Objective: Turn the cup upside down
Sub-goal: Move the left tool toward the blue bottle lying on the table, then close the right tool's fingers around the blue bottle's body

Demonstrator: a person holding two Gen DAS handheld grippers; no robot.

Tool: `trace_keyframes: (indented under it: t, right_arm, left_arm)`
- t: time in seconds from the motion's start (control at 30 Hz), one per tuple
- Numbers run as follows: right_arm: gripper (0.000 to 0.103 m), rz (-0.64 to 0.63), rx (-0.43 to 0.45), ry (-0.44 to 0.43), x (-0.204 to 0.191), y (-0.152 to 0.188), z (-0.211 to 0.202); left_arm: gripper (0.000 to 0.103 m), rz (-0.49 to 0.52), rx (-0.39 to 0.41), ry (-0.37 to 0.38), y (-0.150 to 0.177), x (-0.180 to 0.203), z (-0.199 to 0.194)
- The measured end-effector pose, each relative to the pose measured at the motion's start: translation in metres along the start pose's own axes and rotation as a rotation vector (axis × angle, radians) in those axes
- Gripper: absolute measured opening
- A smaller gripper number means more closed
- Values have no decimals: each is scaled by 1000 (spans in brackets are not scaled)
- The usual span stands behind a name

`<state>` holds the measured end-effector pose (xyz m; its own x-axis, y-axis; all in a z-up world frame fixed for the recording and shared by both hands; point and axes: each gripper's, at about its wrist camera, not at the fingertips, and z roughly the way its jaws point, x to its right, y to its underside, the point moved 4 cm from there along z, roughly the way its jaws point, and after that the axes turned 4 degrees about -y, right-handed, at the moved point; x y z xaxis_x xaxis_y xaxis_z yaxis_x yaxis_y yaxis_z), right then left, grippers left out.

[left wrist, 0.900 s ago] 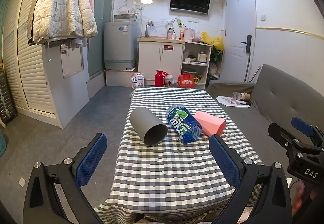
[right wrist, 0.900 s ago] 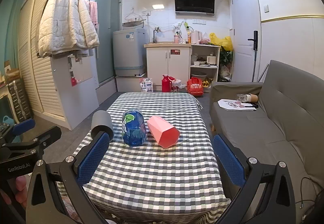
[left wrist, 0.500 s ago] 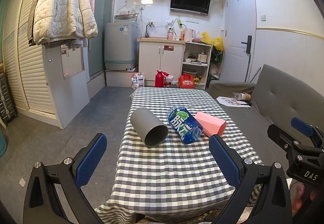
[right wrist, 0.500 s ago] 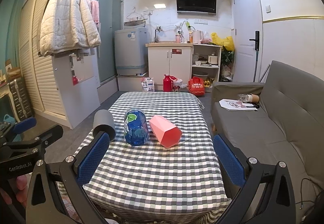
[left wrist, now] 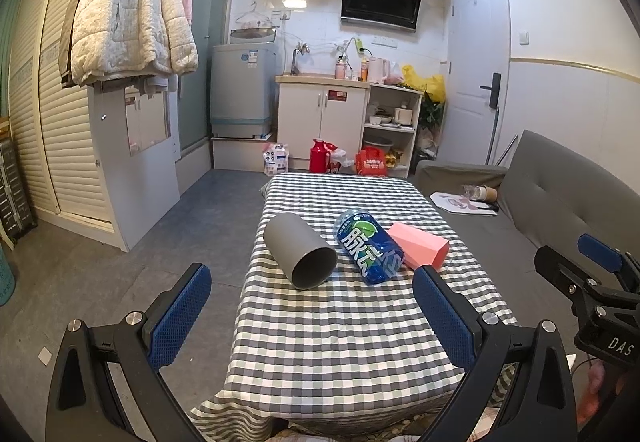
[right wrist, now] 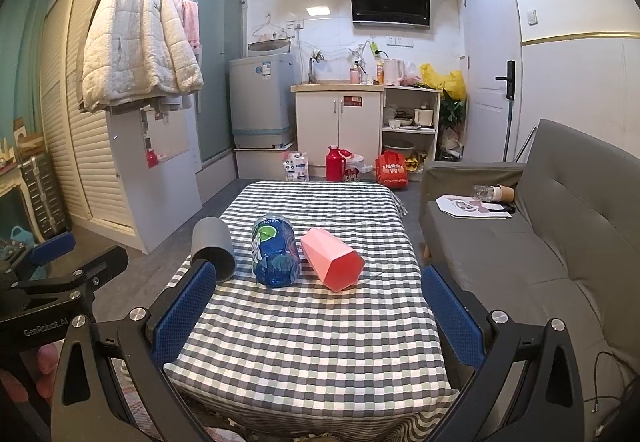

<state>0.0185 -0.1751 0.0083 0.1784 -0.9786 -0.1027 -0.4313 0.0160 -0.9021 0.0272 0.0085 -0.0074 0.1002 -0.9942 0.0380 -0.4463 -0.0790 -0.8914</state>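
Note:
Three items lie on their sides in a row on the checked table (left wrist: pixel 344 330): a grey cup (left wrist: pixel 299 249) at the left with its mouth toward me, a blue bottle (left wrist: pixel 368 247) in the middle, and a pink faceted cup (left wrist: pixel 418 244) at the right. The right wrist view shows the same grey cup (right wrist: pixel 212 244), blue bottle (right wrist: pixel 275 251) and pink cup (right wrist: pixel 332 258). My left gripper (left wrist: pixel 316 310) is open and empty, short of the table's near edge. My right gripper (right wrist: pixel 318 310) is open and empty, also short of the objects.
A grey sofa (right wrist: pixel 560 242) runs along the table's right side. A white cabinet (left wrist: pixel 132 162) and shutter doors stand at the left. Kitchen cupboards (left wrist: pixel 320 122), a washing machine and floor clutter are beyond the table's far end.
Both grippers have drifted slightly forward and up toward the table. The objects lie where they were, and both grippers stay open.

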Motion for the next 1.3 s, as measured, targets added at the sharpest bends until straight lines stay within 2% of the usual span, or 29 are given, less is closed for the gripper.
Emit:
trace_keyframes:
  t: [0.2, 0.33, 0.5, 0.87, 0.93, 1.13, 1.3]
  right_arm:
    - [103, -9, -7, -6, -2, -2, -2]
    - [103, -23, -22, -2, -7, -7, 1]
    - [103, -25, -58, 1, -15, -10, 21]
    - [103, -51, -200, -53, -34, 2, 133]
    - [99, -52, -229, -63, -34, 6, 158]
    - [97, -93, -324, -67, -38, 24, 225]
    - [87, -101, -362, -80, -38, 33, 252]
  left_arm:
    - [103, -8, -15, -2, 0, -4, -1]
    - [103, -9, -59, -17, -1, -11, 5]
    - [103, -11, -95, -43, -2, -27, 24]
    - [103, -11, -195, -99, 3, -68, 100]
    - [103, -3, -213, -105, 8, -71, 115]
    - [103, -16, -270, -93, 24, -76, 150]
    - [103, -17, -319, -85, 36, -77, 166]
